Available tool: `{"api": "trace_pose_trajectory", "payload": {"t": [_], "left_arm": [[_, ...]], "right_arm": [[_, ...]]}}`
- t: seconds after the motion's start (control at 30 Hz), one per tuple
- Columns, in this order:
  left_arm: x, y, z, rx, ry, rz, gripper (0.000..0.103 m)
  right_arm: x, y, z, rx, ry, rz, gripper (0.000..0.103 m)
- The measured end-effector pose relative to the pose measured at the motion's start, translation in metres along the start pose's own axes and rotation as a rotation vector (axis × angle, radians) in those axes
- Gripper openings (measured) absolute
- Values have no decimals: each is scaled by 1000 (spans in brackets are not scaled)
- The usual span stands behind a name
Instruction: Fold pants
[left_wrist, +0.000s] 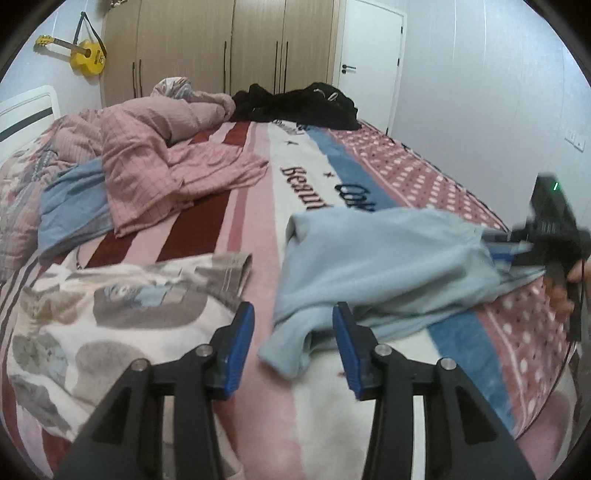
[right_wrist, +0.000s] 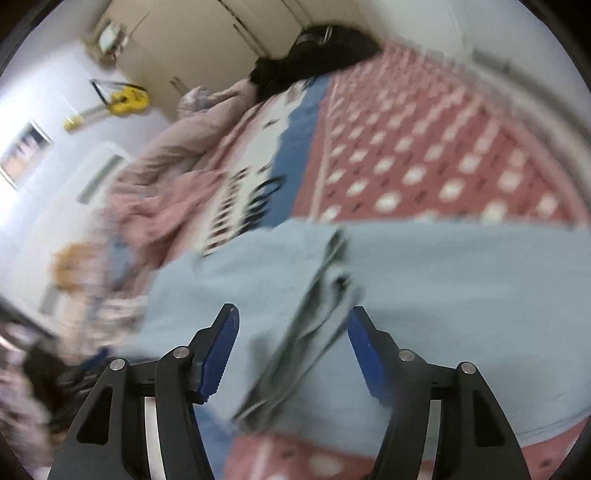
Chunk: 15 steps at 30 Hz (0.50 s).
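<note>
Both grippers, left (left_wrist: 293, 334) and right (right_wrist: 293, 338), hung open, holding nothing, over pale blue pants (left_wrist: 373, 258) lying rumpled on the striped bedspread (left_wrist: 258, 229). Folding looked mid-way; next, regrip an edge.

Pants (left_wrist: 384, 258) lie on the bed (left_wrist: 258, 229) near its right edge, across the blanket (left_wrist: 424, 173). Patterned garment (left_wrist: 122, 306) at the near left. Crumpled quilt (left_wrist: 155, 147) toward the far left edge. Heap of clothes (left_wrist: 299, 107) at the far end, wardrobe (left_wrist: 221, 48) behind it.
</note>
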<state>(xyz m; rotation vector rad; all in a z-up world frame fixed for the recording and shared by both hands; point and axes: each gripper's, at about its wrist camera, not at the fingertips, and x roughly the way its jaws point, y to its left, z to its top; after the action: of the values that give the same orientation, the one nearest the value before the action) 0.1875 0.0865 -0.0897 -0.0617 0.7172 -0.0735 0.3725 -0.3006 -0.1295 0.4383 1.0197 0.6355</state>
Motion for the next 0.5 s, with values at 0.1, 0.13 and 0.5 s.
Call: {"api": "trace_pose_trajectory", "payload": {"t": [0.1,0.13,0.5], "left_arm": [[3,-4,3,-19,3,-24,40],[4,-5,2,-25,10,-34,40],[27,-1,13,-62,35,-110,40]], "right_arm": [[26,9,-16,-36,121,12,59],[29,15,-19,-77,112,-9,61],[19,42,-7,-226,65,-68,14]]}}
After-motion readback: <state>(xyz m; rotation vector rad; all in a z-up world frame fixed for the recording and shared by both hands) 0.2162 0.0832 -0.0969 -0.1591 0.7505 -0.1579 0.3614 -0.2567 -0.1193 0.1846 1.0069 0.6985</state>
